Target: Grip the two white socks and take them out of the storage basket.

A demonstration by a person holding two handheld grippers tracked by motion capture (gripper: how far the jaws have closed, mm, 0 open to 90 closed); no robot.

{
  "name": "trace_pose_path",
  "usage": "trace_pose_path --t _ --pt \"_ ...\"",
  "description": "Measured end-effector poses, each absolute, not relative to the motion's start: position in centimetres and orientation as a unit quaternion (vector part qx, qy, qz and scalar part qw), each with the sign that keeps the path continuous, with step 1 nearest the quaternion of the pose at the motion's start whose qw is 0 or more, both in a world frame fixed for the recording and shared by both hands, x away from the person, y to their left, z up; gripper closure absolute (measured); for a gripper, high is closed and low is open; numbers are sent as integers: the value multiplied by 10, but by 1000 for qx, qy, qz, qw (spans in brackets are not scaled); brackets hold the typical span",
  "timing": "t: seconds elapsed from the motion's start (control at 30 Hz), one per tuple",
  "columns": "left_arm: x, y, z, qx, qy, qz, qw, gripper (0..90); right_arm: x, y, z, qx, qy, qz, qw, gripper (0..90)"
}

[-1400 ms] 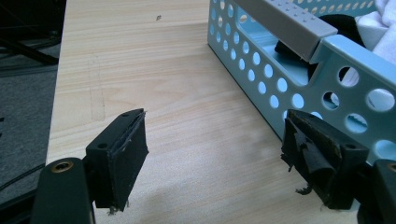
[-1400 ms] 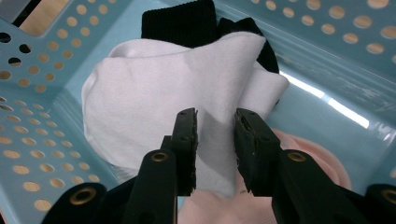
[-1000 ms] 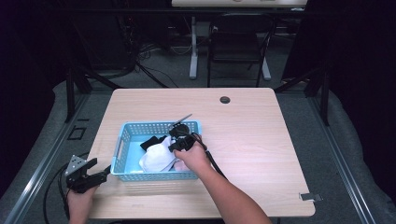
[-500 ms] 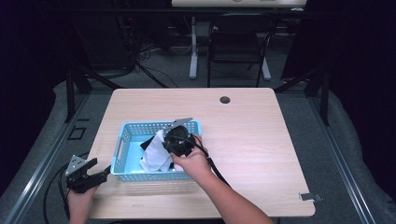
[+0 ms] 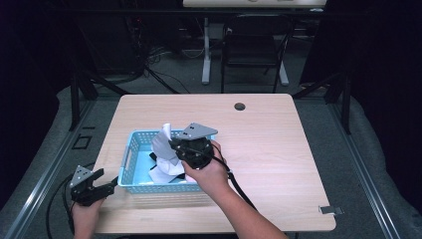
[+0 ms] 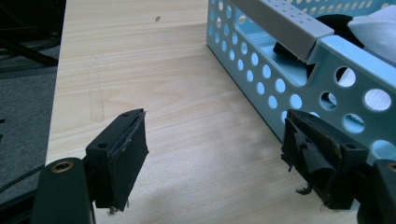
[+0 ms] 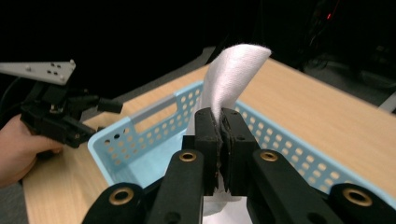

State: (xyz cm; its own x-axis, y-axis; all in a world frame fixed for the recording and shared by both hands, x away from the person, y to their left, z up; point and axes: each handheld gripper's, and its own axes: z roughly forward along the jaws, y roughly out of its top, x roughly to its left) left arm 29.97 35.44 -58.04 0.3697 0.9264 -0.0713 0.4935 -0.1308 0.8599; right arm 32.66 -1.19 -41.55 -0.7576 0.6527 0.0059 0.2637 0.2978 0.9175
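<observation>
A light blue perforated basket (image 5: 130,155) sits on the left half of the wooden table (image 5: 278,139). My right gripper (image 7: 221,117) is shut on a white cloth (image 7: 232,79), which it holds lifted above the basket (image 7: 154,122). In the high view that right gripper (image 5: 175,146) hovers over the basket's middle, with the white cloth (image 5: 162,144) hanging from it. Dark fabric (image 6: 343,23) lies inside the basket. My left gripper (image 5: 102,183) is open near the table's front left corner, just beside the basket's wall (image 6: 261,74), with nothing between its fingers (image 6: 122,149).
A small round hole (image 5: 240,106) marks the table's far side. Beyond the table stand a dark chair (image 5: 254,50) and cables on the floor. The table's right half is bare wood. A metal clip (image 5: 330,209) sticks out at the front right edge.
The right gripper has risen out of the basket and pulled the white cloth up with it. The left gripper has stayed in place.
</observation>
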Motion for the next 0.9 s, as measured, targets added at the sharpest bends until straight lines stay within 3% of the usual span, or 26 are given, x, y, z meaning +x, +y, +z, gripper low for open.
trace_pose_path --t 0.9 --pt "300 354 -581 708 502 253 427 222 286 -77 -406 306 724 577 222 864"
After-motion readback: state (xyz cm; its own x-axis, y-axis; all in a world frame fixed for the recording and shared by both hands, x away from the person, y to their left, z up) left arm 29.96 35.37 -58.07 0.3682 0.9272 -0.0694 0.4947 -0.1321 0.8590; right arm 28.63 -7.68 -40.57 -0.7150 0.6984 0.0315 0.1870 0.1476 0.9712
